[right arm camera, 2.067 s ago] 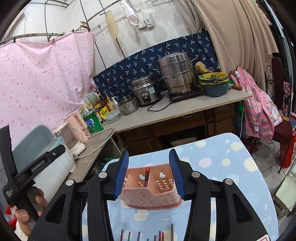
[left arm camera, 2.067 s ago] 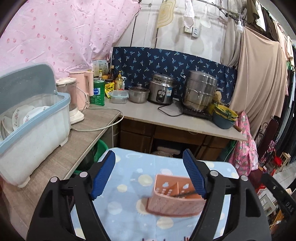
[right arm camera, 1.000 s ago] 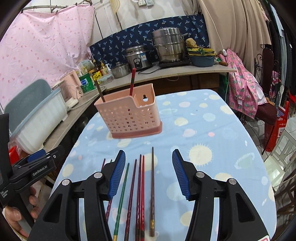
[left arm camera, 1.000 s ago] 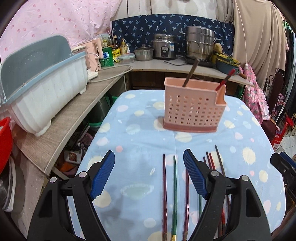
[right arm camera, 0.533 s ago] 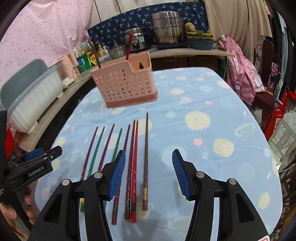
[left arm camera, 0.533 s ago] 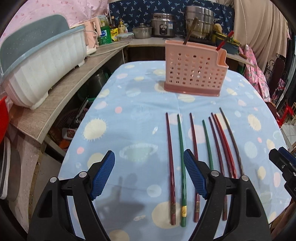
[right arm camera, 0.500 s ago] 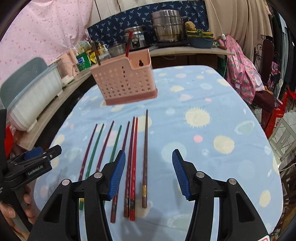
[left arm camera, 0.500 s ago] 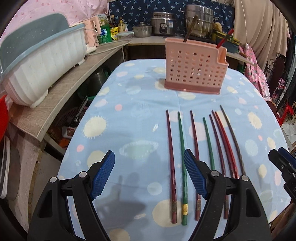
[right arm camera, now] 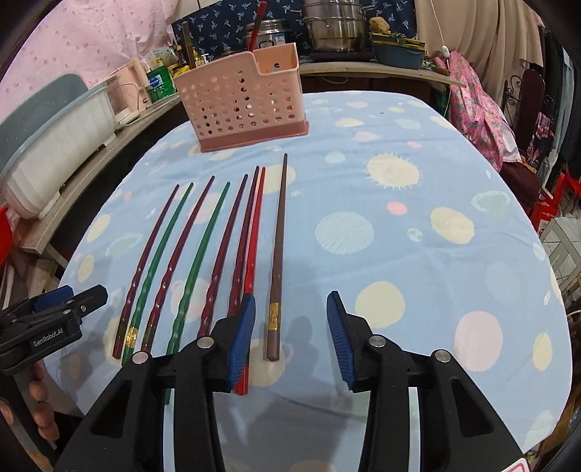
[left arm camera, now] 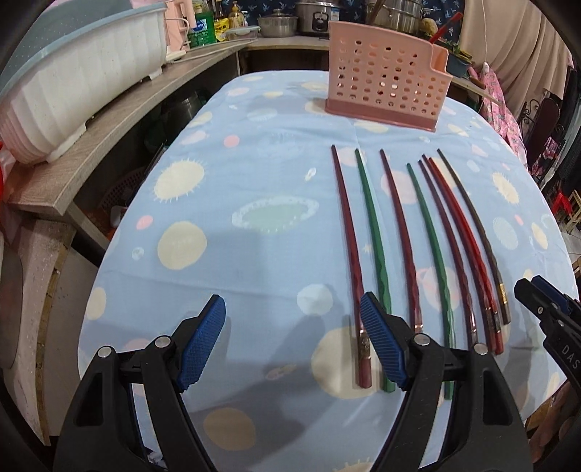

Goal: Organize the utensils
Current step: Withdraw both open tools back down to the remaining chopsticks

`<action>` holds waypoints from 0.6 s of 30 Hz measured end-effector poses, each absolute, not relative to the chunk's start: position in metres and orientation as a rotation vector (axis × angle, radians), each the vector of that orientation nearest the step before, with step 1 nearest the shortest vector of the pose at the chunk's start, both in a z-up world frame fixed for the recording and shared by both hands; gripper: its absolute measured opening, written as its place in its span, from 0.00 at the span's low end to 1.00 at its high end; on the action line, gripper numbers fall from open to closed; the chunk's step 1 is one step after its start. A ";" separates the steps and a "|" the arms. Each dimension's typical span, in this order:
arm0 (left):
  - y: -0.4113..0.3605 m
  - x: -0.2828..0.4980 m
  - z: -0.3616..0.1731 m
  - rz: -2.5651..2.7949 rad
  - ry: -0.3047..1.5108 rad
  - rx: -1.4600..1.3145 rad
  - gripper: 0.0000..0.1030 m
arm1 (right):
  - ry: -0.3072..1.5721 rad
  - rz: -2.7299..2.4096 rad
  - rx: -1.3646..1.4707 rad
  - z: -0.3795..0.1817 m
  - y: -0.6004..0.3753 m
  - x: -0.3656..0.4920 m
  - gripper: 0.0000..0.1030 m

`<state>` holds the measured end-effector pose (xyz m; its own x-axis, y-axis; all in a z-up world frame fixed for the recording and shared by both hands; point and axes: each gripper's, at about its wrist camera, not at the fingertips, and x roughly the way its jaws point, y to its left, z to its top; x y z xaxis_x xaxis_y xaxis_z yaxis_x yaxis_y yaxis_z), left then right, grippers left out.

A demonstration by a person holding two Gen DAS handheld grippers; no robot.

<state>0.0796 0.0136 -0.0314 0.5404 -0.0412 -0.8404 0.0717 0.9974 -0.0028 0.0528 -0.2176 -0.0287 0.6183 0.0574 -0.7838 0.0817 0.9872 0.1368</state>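
chopsticks (right arm camera: 203, 254) loose on tablecloth | left gripper (left arm camera: 292, 343) agape, empty | right gripper (right arm camera: 288, 334) narrowing, probably untouched brown chopstick (right arm camera: 276, 261) between

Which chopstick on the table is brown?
The brown chopstick is the last one on the right of the row, lying a little apart. The others are dark red, green or bright red.

Home kitchen: rice cooker (left arm camera: 316, 16), steamer pot (right arm camera: 334, 25), dish rack (left arm camera: 69, 72) on counter.

glossy chopsticks (left arm camera: 399, 232), perforated plastic caddy (left arm camera: 385, 90), printed tablecloth (left arm camera: 254, 218)
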 end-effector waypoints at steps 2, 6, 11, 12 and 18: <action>0.015 0.078 -0.035 -0.071 1.012 0.026 0.71 | 0.911 -0.011 0.163 -0.031 -0.216 0.053 0.32; 0.012 0.076 -0.041 -0.083 1.029 0.023 0.71 | 0.922 -0.001 0.160 -0.034 -0.214 0.054 0.28; 0.009 0.075 -0.044 -0.094 1.039 0.028 0.71 | 0.941 0.009 0.155 -0.040 -0.211 0.054 0.21; 0.009 0.075 -0.045 -0.094 1.041 0.028 0.71 | 0.944 0.012 0.154 -0.041 -0.210 0.054 0.20; 0.010 0.074 -0.049 -0.096 1.052 0.022 0.71 | 0.954 0.016 0.140 -0.046 -0.207 0.055 0.12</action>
<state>0.0740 0.0101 -0.0486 0.4922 -0.0687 -0.8678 0.0900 0.9956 -0.0278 0.0548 -0.2066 -0.0458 0.5789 0.0755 -0.8119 0.0483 0.9908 0.1266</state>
